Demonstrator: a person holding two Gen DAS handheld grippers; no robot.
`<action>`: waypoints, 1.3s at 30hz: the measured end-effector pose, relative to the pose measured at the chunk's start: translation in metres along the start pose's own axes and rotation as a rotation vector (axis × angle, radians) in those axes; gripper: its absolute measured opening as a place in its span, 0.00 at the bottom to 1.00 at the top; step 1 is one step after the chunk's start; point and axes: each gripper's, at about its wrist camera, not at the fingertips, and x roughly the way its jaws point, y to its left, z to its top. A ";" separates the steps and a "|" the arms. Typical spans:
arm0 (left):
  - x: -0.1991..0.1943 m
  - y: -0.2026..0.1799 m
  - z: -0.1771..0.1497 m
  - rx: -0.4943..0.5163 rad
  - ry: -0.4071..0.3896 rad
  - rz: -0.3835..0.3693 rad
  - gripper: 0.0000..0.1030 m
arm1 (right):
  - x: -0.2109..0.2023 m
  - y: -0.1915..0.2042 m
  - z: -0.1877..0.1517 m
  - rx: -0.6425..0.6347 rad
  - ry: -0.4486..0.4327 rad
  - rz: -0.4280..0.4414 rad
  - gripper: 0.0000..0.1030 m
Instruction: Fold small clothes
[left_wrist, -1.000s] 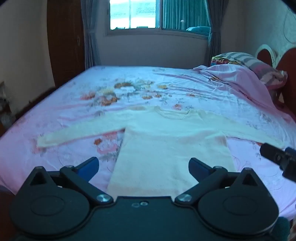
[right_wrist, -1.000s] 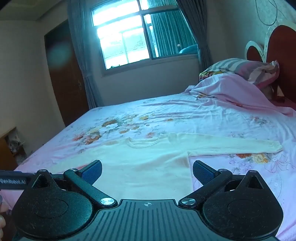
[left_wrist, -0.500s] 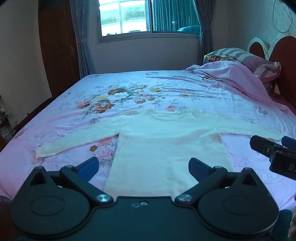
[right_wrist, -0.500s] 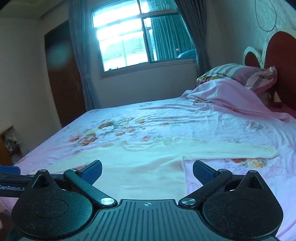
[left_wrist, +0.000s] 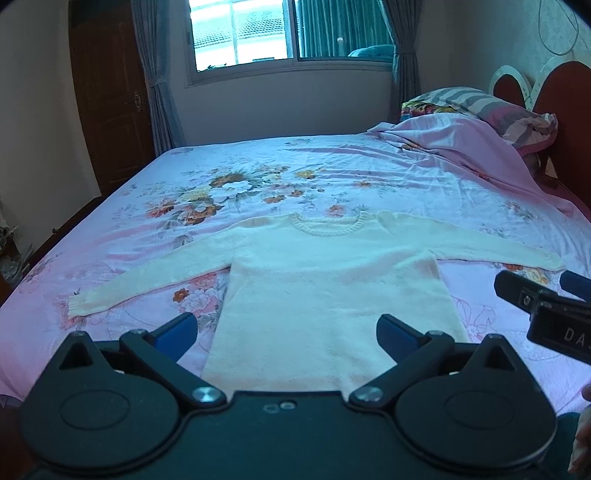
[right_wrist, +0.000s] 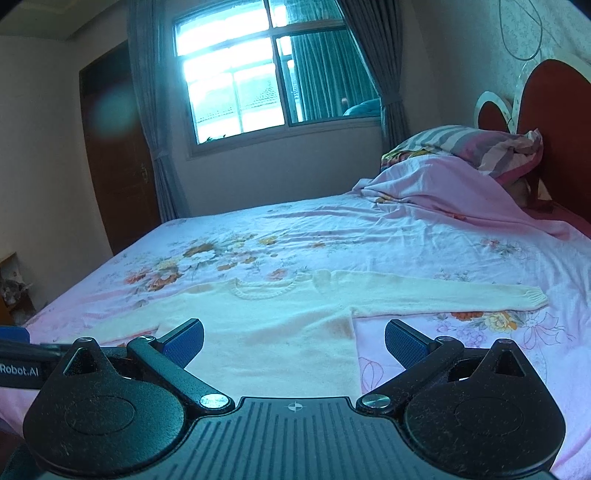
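A small cream knit sweater (left_wrist: 332, 280) lies flat on the bed, neck away from me, both sleeves spread out sideways. It also shows in the right wrist view (right_wrist: 280, 332). My left gripper (left_wrist: 286, 330) is open and empty, held above the sweater's hem. My right gripper (right_wrist: 293, 338) is open and empty, held above the sweater's right lower side. The right gripper also shows at the right edge of the left wrist view (left_wrist: 546, 306). The left sleeve cuff (left_wrist: 79, 306) and right sleeve cuff (right_wrist: 532, 299) lie flat on the sheet.
The bed has a pink floral sheet (left_wrist: 240, 192). A bunched pink blanket (left_wrist: 461, 147) and striped pillow (left_wrist: 480, 107) lie at the headboard on the right. A window (left_wrist: 258, 33), curtains and a brown door (left_wrist: 107, 103) stand beyond.
Both cameras have pulled back and tilted up a little, so the sweater sits lower and farther in view. Both grippers stayed open. The sweater has not moved.
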 end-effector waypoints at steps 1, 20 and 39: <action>0.000 0.000 0.000 0.003 0.000 -0.002 0.99 | 0.000 0.000 -0.001 0.000 0.000 -0.003 1.00; -0.002 -0.001 -0.005 0.010 0.007 0.007 0.99 | 0.003 -0.001 -0.003 -0.003 0.008 -0.008 1.00; 0.008 0.000 -0.007 -0.002 0.022 0.013 0.99 | 0.006 0.001 -0.007 -0.008 0.017 -0.009 1.00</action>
